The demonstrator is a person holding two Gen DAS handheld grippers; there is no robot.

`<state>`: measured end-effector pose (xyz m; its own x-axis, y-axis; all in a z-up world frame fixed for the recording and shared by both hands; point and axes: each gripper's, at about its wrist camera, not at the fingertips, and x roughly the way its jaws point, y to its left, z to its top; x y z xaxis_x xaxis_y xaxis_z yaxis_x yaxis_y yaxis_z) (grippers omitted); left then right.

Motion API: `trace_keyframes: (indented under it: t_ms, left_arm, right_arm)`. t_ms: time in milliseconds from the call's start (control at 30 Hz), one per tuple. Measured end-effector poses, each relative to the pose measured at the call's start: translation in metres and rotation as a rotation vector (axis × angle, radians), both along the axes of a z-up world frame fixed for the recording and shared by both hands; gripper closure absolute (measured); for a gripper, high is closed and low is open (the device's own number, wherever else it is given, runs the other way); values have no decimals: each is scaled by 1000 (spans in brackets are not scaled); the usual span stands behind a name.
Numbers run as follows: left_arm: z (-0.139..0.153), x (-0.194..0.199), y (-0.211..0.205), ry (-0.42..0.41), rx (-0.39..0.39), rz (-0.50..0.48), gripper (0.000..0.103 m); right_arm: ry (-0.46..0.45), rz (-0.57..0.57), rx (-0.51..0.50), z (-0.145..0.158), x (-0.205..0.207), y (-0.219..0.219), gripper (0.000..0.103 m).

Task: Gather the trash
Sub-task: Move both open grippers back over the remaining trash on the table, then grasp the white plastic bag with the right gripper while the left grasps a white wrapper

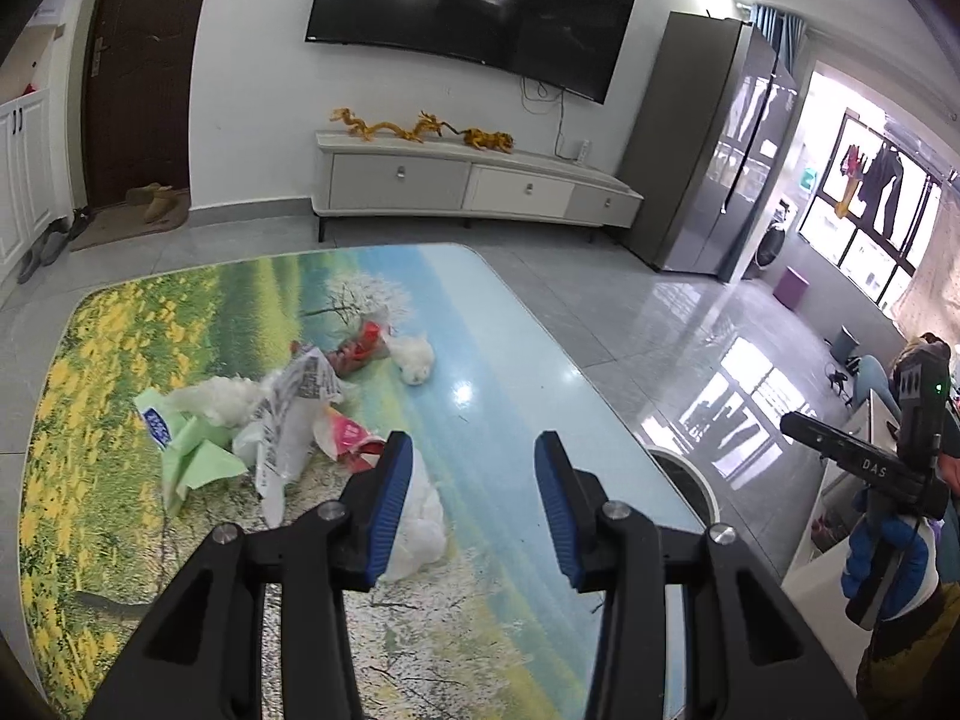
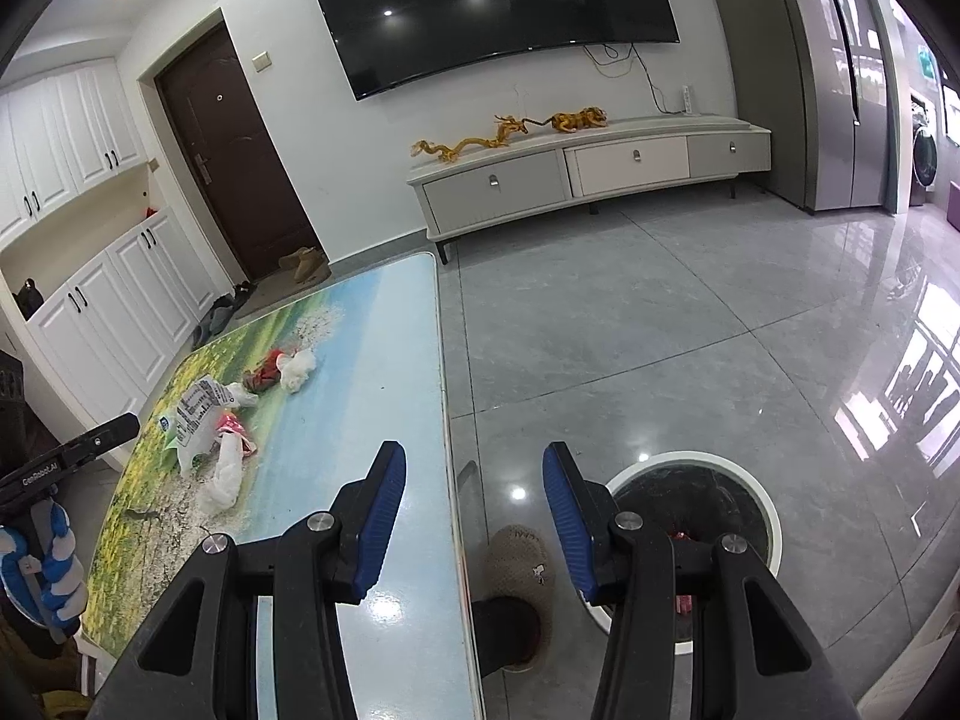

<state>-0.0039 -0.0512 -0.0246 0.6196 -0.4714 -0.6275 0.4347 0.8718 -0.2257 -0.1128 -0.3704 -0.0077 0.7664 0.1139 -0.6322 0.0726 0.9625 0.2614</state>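
**Loose wrappers on the table, both grippers empty**

My left gripper (image 1: 474,501) hangs over the table (image 1: 516,360) with its jaws parted and nothing between them; a crumpled white plastic bag (image 1: 420,516) lies just beyond its left pad. My right gripper (image 2: 474,519) is likewise agape and empty, straddling the table edge above the floor, with the white-rimmed bin (image 2: 696,516) just to its right.

Farther out sits the main heap: a green tissue pack (image 1: 192,456), a printed white wrapper (image 1: 300,408), a pink wrapper (image 1: 348,435). Beyond that, a red wrapper (image 1: 360,348) touches a white wad (image 1: 414,357).

I judge all of it light, soft and slippery film. I would pinch a raised, bunched fold, not a flat sheet.
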Motion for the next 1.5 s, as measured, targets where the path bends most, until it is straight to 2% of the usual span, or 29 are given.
trace_keyframes:
  t_ms: [167, 333, 500, 733, 967, 1167, 1267, 1500]
  left_arm:
    - [9, -5, 8, -33, 0, 17, 62]
    - [5, -8, 13, -36, 28, 41, 62]
    - [14, -4, 23, -46, 24, 60, 62]
    - [-1, -4, 40, -20, 32, 96, 62]
    - [-6, 1, 72, -27, 3, 153, 62]
    - [-27, 15, 95, 20, 21, 132, 62]
    - [-29, 34, 97, 29, 12, 98, 63]
    - [-38, 85, 72, 58, 61, 16, 63]
  right_arm:
    - [-15, 11, -6, 8, 1, 2, 58]
    - [-23, 20, -6, 2, -2, 9, 58]
    - [-31, 35, -1, 6, 1, 12, 58]
    - [-32, 52, -4, 2, 6, 18, 58]
    - [-44, 79, -23, 18, 19, 30, 58]
    - [40, 211, -46, 2, 48, 81, 58]
    - [89, 335, -41, -7, 69, 118, 58]
    - [207, 535, -64, -44, 108, 189, 58]
